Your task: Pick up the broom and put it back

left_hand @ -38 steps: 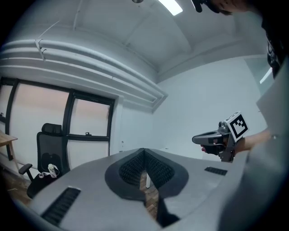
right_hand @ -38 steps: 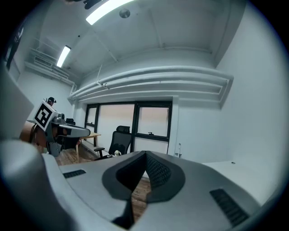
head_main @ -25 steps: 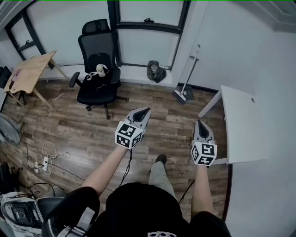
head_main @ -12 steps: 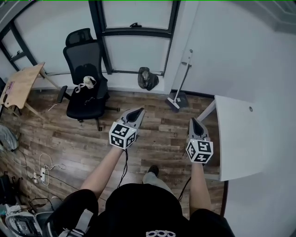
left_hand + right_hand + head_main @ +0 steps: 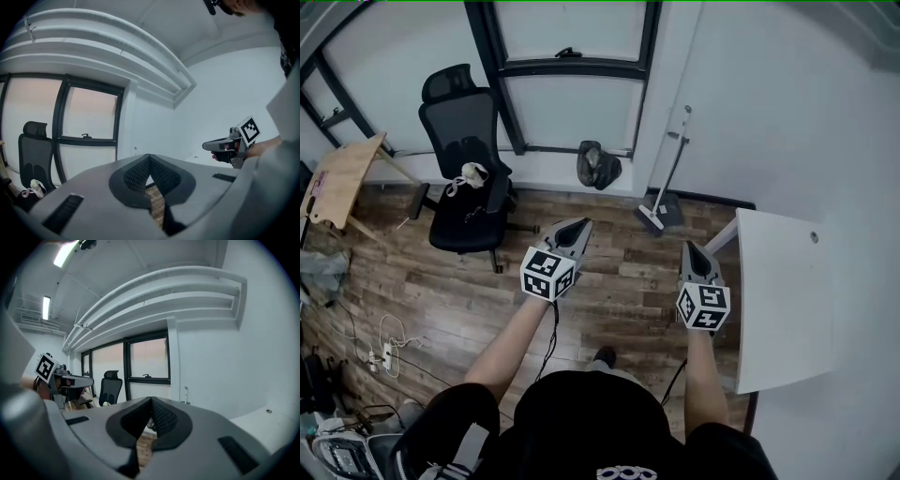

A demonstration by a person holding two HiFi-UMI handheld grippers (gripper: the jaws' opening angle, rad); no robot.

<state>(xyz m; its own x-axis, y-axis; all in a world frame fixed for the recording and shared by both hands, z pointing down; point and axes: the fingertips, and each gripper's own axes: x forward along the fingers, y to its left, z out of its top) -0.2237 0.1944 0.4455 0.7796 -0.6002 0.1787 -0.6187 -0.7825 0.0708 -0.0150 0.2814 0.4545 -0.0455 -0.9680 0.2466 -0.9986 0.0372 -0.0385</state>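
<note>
A broom (image 5: 667, 176) with a thin white handle leans against the white wall, its grey head (image 5: 652, 217) on the wood floor. Its handle also shows far off in the right gripper view (image 5: 186, 395). My left gripper (image 5: 582, 226) is held out over the floor, well short of the broom and to its left, jaws shut and empty. My right gripper (image 5: 689, 247) is held out nearer the broom head, below and right of it, also shut with nothing in it. Each gripper shows in the other's view: right gripper (image 5: 207, 146), left gripper (image 5: 90, 379).
A black office chair (image 5: 461, 159) stands at the left by the window. A dark bag (image 5: 596, 165) lies under the window frame. A white table (image 5: 784, 286) is at the right, a wooden table (image 5: 339, 178) at far left. Cables and a power strip (image 5: 381, 352) lie on the floor.
The person has walked toward the wall with both grippers held out ahead. The chair has slid left in the head view, and the table edge has come closer. Both jaws stay shut.
</note>
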